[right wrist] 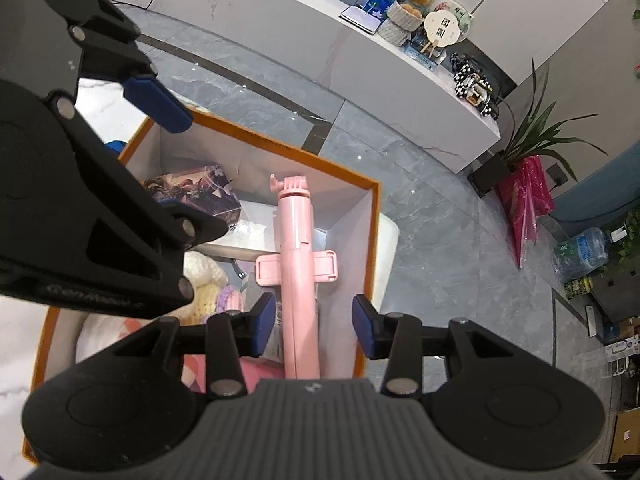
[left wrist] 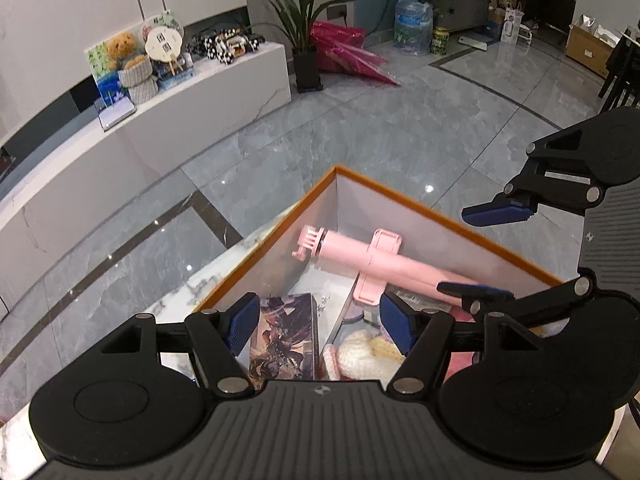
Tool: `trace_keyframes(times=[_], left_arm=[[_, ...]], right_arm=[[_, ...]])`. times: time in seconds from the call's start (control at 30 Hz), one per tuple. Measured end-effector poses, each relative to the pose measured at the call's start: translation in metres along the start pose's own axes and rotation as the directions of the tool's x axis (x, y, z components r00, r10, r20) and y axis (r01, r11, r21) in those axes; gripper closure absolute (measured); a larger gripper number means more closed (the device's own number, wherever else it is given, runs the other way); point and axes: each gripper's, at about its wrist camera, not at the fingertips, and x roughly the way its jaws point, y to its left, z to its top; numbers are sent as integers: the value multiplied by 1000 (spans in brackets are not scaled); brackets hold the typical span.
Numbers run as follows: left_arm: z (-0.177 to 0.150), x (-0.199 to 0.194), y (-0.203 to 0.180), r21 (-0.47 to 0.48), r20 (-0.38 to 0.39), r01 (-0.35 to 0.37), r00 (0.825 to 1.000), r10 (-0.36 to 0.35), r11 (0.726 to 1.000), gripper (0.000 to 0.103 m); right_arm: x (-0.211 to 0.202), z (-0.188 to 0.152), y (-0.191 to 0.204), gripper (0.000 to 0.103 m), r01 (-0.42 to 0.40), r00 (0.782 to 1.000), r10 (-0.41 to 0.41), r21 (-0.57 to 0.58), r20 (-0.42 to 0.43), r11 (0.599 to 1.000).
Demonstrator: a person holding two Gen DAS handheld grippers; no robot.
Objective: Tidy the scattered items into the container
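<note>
I am seeing, upper left of the left wrist view: a teddy bear [left wrist: 120, 46] and round fan [left wrist: 165, 42] sitting on a white ledge [left wrist: 192, 92]. Top centre: potted plant [left wrist: 304, 32], pink bag [left wrist: 344, 46], water jug [left wrist: 412, 24].

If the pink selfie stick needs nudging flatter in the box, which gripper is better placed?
Right. The right gripper hangs open directly over the pink selfie stick, straddling its handle. The left gripper is over the card box side.
</note>
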Motion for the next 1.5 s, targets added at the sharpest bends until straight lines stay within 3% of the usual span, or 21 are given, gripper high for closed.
trace_keyframes(times=[0.43, 0.57, 0.77, 0.93, 1.23, 1.5], left_arm=[[15, -59, -12, 33, 70, -27, 997, 24, 999, 24], [19, -87, -14, 39, 115, -40, 993, 35, 998, 24], [20, -130, -13, 43, 174, -63, 983, 55, 997, 24], [18, -169, -5, 36, 229, -96, 970, 86, 995, 24], [8, -241, 11, 15, 318, -152, 938, 139, 988, 19], [-21, -294, 43, -20, 370, -202, 909, 195, 979, 16]], right_arm=[[-65, 0, -11, 53, 55, 997, -55, 5, 58, 998], [-91, 2, -13, 42, 78, 993, -78, 7, 85, 997], [-131, 7, -14, 41, 114, 986, -114, 11, 124, 993], [-168, 15, -10, 34, 140, 975, -141, 13, 171, 990], [-233, 38, 1, 33, 172, 952, -172, 24, 252, 985], [-274, 60, 27, 31, 174, 935, -169, 13, 313, 985]])
